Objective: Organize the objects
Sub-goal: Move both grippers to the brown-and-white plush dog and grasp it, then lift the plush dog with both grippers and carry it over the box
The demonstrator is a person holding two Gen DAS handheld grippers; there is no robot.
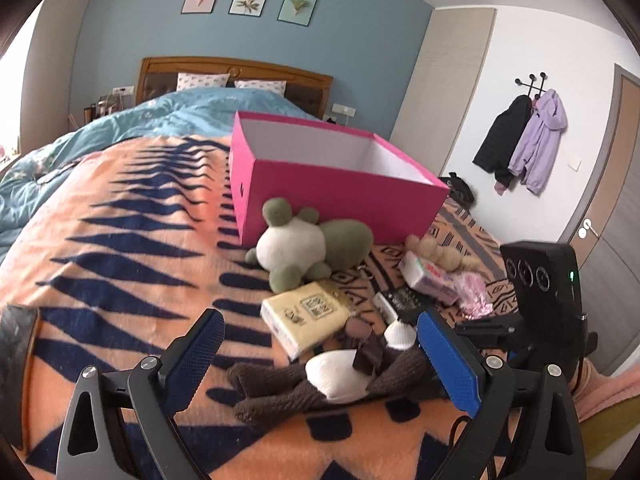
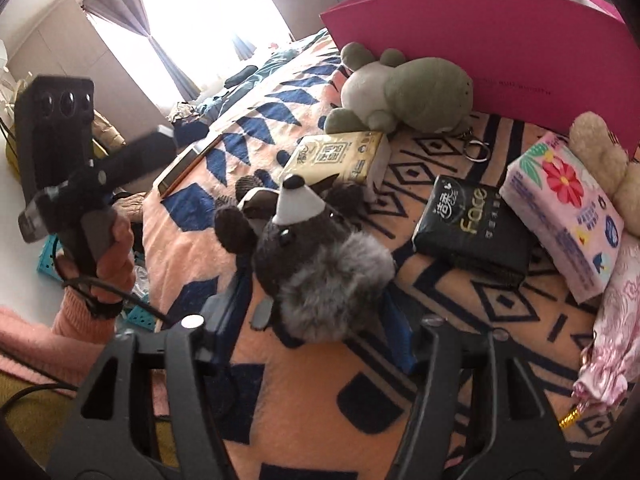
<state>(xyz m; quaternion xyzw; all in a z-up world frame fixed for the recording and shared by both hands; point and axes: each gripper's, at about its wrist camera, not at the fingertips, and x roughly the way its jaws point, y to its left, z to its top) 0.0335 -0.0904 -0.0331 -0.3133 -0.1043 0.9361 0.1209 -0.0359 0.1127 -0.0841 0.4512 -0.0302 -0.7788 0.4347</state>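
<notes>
At the lower centre of the right wrist view, the right claw (image 2: 320, 320) gripped the raccoon plush (image 2: 316, 264), presumably bound for the pink box (image 2: 500, 40) at upper right; the left claw (image 1: 316, 344) hovered spread wide.

The right gripper's fingers (image 2: 400, 344) are mostly hidden behind the brown plush (image 2: 316, 256); the pink box (image 2: 520, 48) is cut off at one o'clock; the beige plush (image 2: 600, 148) runs off at three o'clock; print on the box is blurred.
</notes>
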